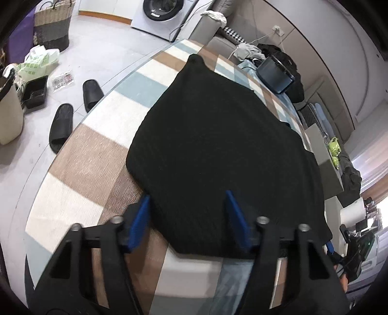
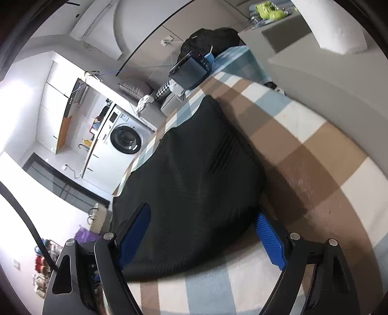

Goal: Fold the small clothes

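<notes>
Black garment (image 1: 218,150) flat on checked counter (image 1: 97,155), long axis running away from both cameras toward a narrow far corner. Left gripper (image 1: 188,218) jaws wide, straddling near hem. Right gripper (image 2: 203,232) jaws wide, straddling near edge. Contact with cloth not discernible. Woven basket (image 1: 52,24) on floor, contents hidden. Black tray (image 1: 35,93) contents unclear.

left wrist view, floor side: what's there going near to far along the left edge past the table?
Near to far: pair of black slippers → black tray → green-printed plastic bag → woven laundry basket → washing machine at the far wall. All are on the floor, off the checkered tablecloth.
</notes>
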A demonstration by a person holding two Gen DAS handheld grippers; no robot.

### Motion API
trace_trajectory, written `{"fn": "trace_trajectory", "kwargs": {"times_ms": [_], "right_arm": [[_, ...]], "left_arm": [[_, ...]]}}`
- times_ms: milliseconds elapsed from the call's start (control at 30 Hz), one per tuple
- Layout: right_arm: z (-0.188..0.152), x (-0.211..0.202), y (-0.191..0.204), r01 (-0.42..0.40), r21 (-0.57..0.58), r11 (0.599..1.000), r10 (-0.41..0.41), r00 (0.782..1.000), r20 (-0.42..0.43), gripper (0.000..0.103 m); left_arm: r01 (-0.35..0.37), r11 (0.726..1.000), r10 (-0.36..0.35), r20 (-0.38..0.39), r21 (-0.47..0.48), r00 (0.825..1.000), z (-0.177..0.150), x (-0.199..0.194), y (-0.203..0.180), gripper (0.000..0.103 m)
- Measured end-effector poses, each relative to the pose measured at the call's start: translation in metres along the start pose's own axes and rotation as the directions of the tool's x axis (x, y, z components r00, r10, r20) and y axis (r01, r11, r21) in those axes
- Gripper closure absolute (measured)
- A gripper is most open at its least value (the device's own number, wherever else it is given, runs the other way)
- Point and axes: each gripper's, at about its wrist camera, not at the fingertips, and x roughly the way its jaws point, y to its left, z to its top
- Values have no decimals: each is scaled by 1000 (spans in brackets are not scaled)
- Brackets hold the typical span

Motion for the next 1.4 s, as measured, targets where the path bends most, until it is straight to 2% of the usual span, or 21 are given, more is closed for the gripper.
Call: {"fn": "trace_trajectory", "kwargs": {"times_ms": [167, 233, 267, 367, 433, 500, 600, 833, 1067, 1267, 1400], "right_arm": [[3, 6, 1, 23, -12, 1000, -23, 1000, 1, 16], [4, 13, 2, 27, -24, 999, -27, 1000, -9, 24], [4, 15, 3, 37, -33, 999, -38, 999, -13, 25], [6, 26, 6, 84, -72, 994, -86, 996, -27, 42], [7, 31, 4, 123, -87, 989, -126, 991, -34, 72], [7, 34, 2, 150, -93, 984, -155, 987, -43, 79], [8, 31, -4, 137, -63, 989, -140, 989, -37, 85], [-3, 15, -7, 149, -74, 986, -152, 988, -41, 88], [-2, -2, -17, 165, -61, 984, -167, 986, -31, 87], [2, -2, -12, 182, -86, 980, -185, 982, -29, 87], [4, -4, -7, 193, -110, 975, -197, 980, -24, 82]], "left_arm": [[-2, 1000, 2, 5, 15, 1000, 7, 8, -1, 58], [-17, 1000, 17, 20, 21, 1000, 8, 9, -3, 63], [-33, 999, 33, 29, 29, 999, 8, 11, -5, 69], [-92, 995, 90, 50, 47, 995, 9, 16, -11, 85], [-116, 991, 112, 66, 61, 992, 10, 17, -16, 91], [-134, 988, 128, 78, 78, 989, 8, 16, -20, 92], [-135, 987, 128, 84, 86, 988, 3, 11, -19, 93], [-131, 988, 124, 83, 86, 989, -16, -10, -8, 93], [-85, 995, 82, 59, 57, 995, -25, -25, 6, 93], [-124, 992, 119, 110, 36, 987, -32, -50, 17, 93], [-143, 989, 138, 135, 25, 981, -32, -60, 22, 93]]}}
